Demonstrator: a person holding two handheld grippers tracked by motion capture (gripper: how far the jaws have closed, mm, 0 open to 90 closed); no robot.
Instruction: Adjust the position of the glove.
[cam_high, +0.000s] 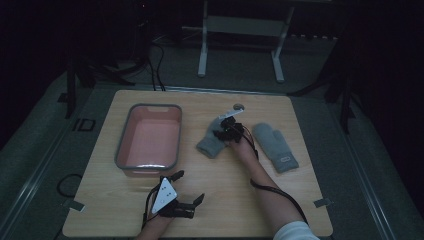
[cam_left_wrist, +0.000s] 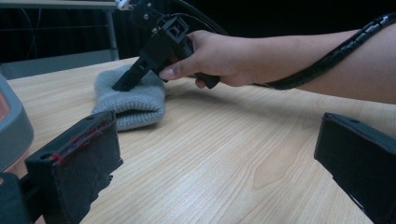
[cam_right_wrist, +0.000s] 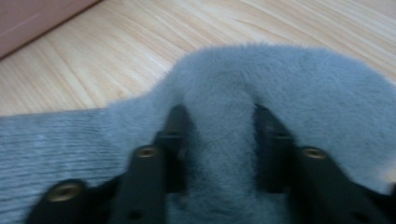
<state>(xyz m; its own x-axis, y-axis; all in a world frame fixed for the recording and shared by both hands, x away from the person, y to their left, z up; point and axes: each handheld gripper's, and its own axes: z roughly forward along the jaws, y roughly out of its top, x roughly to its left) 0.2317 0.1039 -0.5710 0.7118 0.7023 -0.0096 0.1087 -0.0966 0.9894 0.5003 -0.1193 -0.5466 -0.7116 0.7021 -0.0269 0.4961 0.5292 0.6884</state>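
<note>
Two grey mittens lie on the wooden table. My right gripper (cam_high: 227, 131) is down on the left mitten (cam_high: 210, 142), a person's hand holding it from the near side. In the right gripper view the jaws of the right gripper (cam_right_wrist: 219, 140) pinch a raised ridge of the fuzzy mitten (cam_right_wrist: 303, 84) between them. The left gripper view shows that mitten (cam_left_wrist: 135, 102) with the right gripper (cam_left_wrist: 126, 84) pressing into its top. The other mitten (cam_high: 275, 146) lies flat just to the right. My left gripper (cam_high: 190, 186) rests near the front edge, open and holding nothing (cam_left_wrist: 215, 158).
A pink tub with a grey rim (cam_high: 150, 107) stands at the table's left; its corner (cam_left_wrist: 11, 126) shows beside my left jaw. A small round object (cam_high: 238, 106) lies near the far edge. White desk legs (cam_high: 202, 50) stand on the floor beyond the table.
</note>
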